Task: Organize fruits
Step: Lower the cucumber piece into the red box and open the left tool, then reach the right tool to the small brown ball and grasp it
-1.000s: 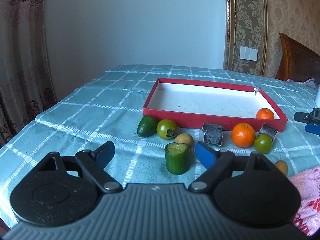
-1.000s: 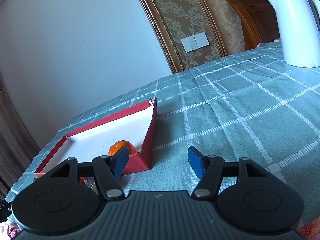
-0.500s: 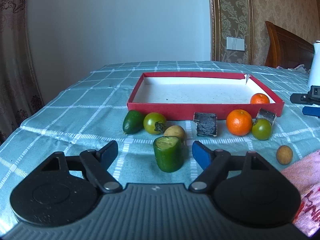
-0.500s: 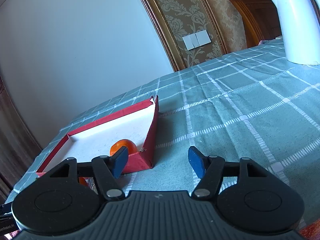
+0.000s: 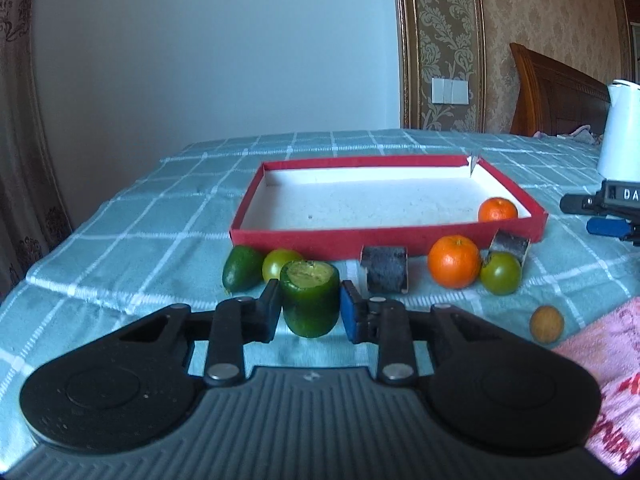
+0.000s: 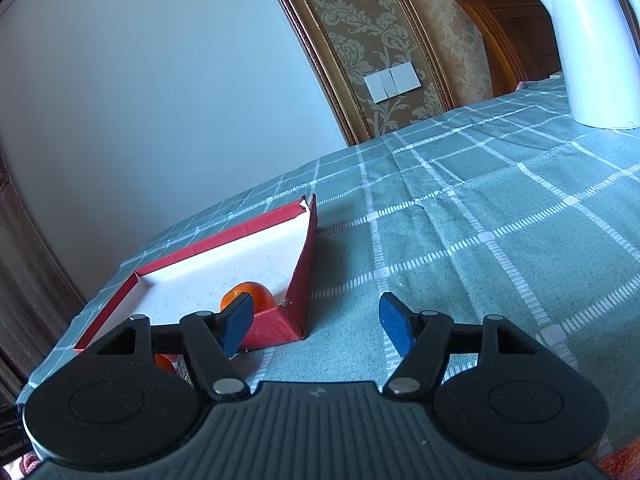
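Closed since earlier frame: left gripper (image 5: 309, 309) clamping cucumber stub (image 5: 310, 298), hiding yellowish fruit at 12 o'clock; right gripper (image 6: 316, 320) open, masking boxed orange (image 6: 256, 293).

Clamped upright in the left gripper (image 5: 309, 309): a cucumber stub (image 5: 309, 298), before a red tray (image 5: 384, 237) holding one orange (image 5: 497, 209).

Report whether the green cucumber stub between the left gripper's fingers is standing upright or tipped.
Upright: the cucumber stub stands on the tablecloth, pale cut face up, clamped in the left gripper.
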Demonstrator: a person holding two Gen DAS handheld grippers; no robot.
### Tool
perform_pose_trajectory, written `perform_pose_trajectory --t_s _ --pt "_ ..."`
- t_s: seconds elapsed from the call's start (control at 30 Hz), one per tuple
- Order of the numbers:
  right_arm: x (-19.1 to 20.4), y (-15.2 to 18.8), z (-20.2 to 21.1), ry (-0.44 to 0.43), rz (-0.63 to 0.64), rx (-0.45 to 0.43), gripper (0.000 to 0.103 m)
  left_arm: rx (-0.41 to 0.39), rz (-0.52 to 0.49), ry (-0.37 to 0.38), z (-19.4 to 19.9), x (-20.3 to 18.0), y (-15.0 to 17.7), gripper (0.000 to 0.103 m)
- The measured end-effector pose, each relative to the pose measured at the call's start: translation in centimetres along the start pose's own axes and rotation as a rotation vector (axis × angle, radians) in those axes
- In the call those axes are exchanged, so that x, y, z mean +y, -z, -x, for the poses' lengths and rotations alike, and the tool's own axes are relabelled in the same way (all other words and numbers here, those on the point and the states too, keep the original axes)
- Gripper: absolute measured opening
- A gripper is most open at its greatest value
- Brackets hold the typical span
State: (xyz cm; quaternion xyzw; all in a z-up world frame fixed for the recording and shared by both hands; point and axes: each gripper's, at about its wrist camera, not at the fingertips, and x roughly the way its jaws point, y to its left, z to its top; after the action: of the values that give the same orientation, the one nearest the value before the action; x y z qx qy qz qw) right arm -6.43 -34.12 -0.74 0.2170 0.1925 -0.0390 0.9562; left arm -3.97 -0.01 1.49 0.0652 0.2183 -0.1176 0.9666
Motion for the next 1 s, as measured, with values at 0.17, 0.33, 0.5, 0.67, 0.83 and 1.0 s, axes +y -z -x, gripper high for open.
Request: perform_pose_trajectory --t_s 0.17,0.33,0.5,0.67,0.83,1.0 --pt "0.0 0.0 0.0 0.0 -0.002 0.001 0.069 -0.046 0.004 -0.032 -2.0 0.4 -3.6 0.029" --pt "0.1 -0.1 -0.1 0.0 -0.005 0.004 0.069 -0.003 0.032 -0.071 -6.7 0.7 -5.9 0.029" --pt "0.0 -0.1 -0.2 -0.005 -0.012 0.007 0.069 0.059 0.037 -0.141 -9.7 1.0 -5.6 0.05" --pt "-0.2 -0.1 -0.4 -0.011 -0.019 0.014 0.07 0.028 0.079 -0.132 -7.4 1.5 -4.5 0.09" --pt "-0.3 -0.2 -0.3 -0.009 -0.018 0.01 0.07 0.026 0.092 -0.111 -3.6 1.0 -2.8 0.1" --pt "0.0 -0.1 0.0 -0.002 0.0 -0.01 0.07 0.031 0.089 -0.095 -1.6 0.6 -0.5 0.102"
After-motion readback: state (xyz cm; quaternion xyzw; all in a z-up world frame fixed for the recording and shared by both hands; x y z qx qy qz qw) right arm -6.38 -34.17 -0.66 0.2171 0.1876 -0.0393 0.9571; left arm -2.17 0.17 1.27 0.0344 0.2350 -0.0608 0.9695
